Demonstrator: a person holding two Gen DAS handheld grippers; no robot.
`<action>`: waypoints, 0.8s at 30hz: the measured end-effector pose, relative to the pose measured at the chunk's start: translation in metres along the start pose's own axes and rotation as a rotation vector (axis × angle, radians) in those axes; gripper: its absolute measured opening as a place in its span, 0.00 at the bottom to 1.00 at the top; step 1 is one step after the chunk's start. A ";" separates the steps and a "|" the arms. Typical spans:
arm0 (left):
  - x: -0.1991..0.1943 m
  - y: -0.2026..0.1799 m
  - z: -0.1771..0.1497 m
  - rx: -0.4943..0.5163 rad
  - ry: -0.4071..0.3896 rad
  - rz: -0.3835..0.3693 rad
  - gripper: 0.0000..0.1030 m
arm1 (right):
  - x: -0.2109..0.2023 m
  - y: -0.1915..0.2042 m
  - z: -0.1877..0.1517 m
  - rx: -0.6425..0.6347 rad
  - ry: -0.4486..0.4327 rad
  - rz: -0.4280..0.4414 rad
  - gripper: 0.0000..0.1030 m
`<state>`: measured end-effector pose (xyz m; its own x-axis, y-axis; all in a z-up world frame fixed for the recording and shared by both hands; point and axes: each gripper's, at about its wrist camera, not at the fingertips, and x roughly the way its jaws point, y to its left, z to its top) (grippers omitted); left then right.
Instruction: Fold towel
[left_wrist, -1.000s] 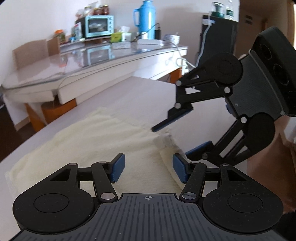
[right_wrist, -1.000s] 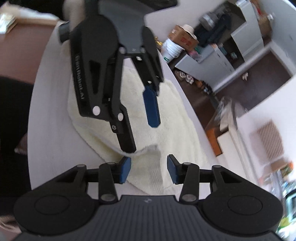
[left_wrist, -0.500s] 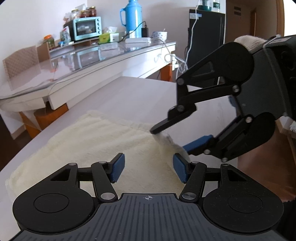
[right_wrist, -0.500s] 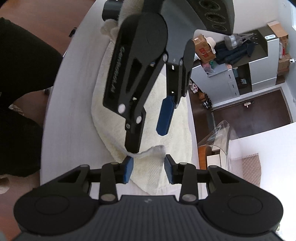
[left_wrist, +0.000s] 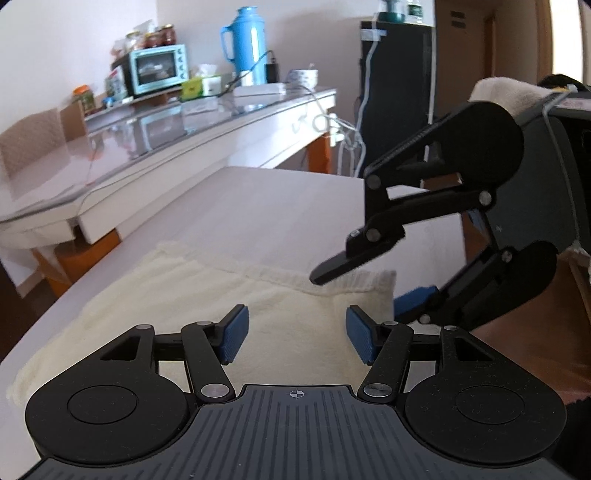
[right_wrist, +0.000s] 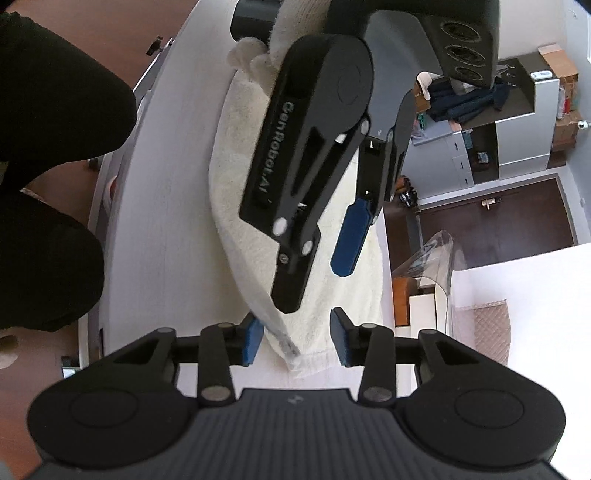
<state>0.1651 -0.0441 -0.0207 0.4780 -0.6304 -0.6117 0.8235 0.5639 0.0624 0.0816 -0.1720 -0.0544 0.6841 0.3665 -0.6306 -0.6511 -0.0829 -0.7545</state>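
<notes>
Right now both tools are hovering with jaws apart: left gripper (left_wrist: 295, 338), right gripper (right_wrist: 295, 341). Soft, limp towel (left_wrist: 177, 295) looks best pinched at its corner near the table (left_wrist: 258, 206) edge.

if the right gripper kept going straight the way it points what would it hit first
Most likely the towel: its corner edge lies between the open right gripper fingers. The left gripper hovers just beyond, though depth is unclear.
</notes>
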 end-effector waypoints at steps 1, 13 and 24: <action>0.000 -0.001 0.000 0.001 0.002 0.007 0.61 | -0.001 0.000 0.000 0.000 0.003 -0.001 0.39; -0.077 0.021 -0.052 -0.155 0.072 0.267 0.63 | -0.011 0.000 0.001 0.021 0.025 -0.001 0.07; -0.127 0.030 -0.096 -0.312 0.155 0.425 0.62 | -0.021 -0.002 0.008 0.002 0.026 -0.030 0.07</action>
<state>0.0997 0.1035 -0.0170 0.6786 -0.2401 -0.6942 0.4268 0.8981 0.1066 0.0656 -0.1717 -0.0386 0.7116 0.3448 -0.6121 -0.6307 -0.0704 -0.7729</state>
